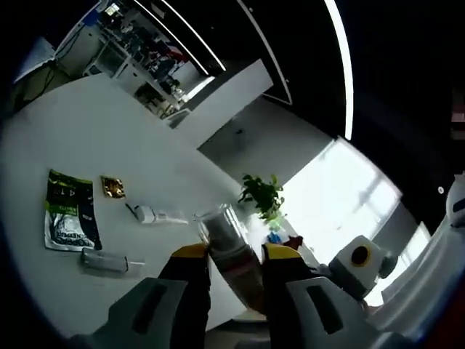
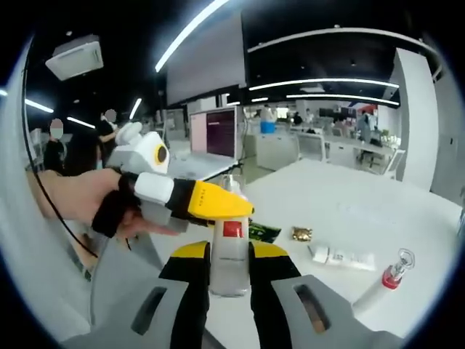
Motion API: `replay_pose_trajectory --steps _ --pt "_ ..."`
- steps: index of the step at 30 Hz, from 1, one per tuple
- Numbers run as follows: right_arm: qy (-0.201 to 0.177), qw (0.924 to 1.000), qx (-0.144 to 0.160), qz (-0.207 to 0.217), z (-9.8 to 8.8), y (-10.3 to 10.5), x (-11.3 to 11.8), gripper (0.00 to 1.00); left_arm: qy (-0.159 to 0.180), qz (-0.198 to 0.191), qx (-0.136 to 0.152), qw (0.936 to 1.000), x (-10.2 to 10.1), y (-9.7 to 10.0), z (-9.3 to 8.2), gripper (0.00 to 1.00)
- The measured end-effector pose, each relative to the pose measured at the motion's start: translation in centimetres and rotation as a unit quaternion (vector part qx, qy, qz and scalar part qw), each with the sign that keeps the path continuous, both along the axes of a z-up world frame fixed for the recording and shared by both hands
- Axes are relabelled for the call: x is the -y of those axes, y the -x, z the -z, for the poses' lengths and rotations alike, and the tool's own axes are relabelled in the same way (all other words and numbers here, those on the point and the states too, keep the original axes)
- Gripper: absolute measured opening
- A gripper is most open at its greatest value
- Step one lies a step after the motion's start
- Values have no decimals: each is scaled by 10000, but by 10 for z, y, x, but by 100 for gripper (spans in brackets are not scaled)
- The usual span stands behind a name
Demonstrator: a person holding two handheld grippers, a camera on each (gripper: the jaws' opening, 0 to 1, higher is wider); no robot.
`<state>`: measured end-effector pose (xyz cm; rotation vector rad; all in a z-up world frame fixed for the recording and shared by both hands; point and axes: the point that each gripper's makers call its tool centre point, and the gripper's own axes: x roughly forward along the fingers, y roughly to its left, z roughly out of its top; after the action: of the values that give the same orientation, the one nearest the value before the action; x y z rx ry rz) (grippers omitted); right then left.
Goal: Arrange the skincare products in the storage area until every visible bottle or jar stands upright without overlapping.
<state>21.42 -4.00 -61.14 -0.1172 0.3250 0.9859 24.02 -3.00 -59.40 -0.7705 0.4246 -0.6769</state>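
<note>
Both my tongs grip one clear bottle (image 2: 230, 251) above the white table (image 2: 349, 211). My left gripper (image 1: 236, 254) and right gripper (image 2: 229, 251) each clamp it.

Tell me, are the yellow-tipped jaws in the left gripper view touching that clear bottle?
Touching. In the left gripper view, the left gripper has both jaws pressed against the sides of the clear bottle.

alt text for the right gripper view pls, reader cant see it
The right gripper and left gripper both clamp one clear upright bottle with a red label above a white table. On the table lie a red-capped tube, a white tube and a small gold packet.
</note>
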Motion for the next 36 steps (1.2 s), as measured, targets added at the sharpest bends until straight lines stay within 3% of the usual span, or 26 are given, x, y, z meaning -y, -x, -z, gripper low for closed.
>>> replay_pose_trajectory --steps 5,10,13,14,19,23,26,27,30,32,33,34,35,36 --pt "-70 10000 -62 13 -5 4 10 20 -251 409 265 9985 14 4 -11 18" --pt "-178 9997 -176 -35 -9 7 22 21 -507 939 598 9925 31 9 -22 18" --pt "-308 9983 -433 -254 -9 11 27 22 -788 1268 798 9856 40 11 -25 17" --pt "-291 9984 -406 -259 -10 9 32 22 -958 1416 959 9806 43 12 -26 17" --pt "-530 9962 -448 -531 -19 13 42 23 -1084 2026 1415 9629 61 16 -41 17" --pt "-693 9946 -505 -591 -27 12 56 23 -1206 2455 1812 9446 74 21 -52 16" --pt "-672 9941 -489 -703 -30 15 63 23 -1365 2855 2174 9234 87 27 -57 16" --pt "-639 9940 -483 -748 -30 16 64 23 -1426 2935 2213 9190 90 28 -57 16" --pt "-424 9938 -438 -933 -27 20 71 23 -1730 3282 2463 8954 101 35 -55 16" --pt "-173 9936 -354 -1054 -23 21 76 23 -2107 3518 2610 8739 109 40 -50 16" --pt "-97 9937 -290 -1081 -23 21 78 23 -2356 3670 2758 8566 114 44 -46 16" --pt "-94 9932 -280 -1125 -25 21 79 22 -2448 3753 2862 8469 118 46 -45 16" --pt "-82 9928 -300 -1158 -25 21 80 22 -2404 3844 2935 8416 123 49 -46 16" --pt "-81 9923 -290 -1205 -25 21 81 22 -2302 3856 2922 8444 124 49 -47 16"
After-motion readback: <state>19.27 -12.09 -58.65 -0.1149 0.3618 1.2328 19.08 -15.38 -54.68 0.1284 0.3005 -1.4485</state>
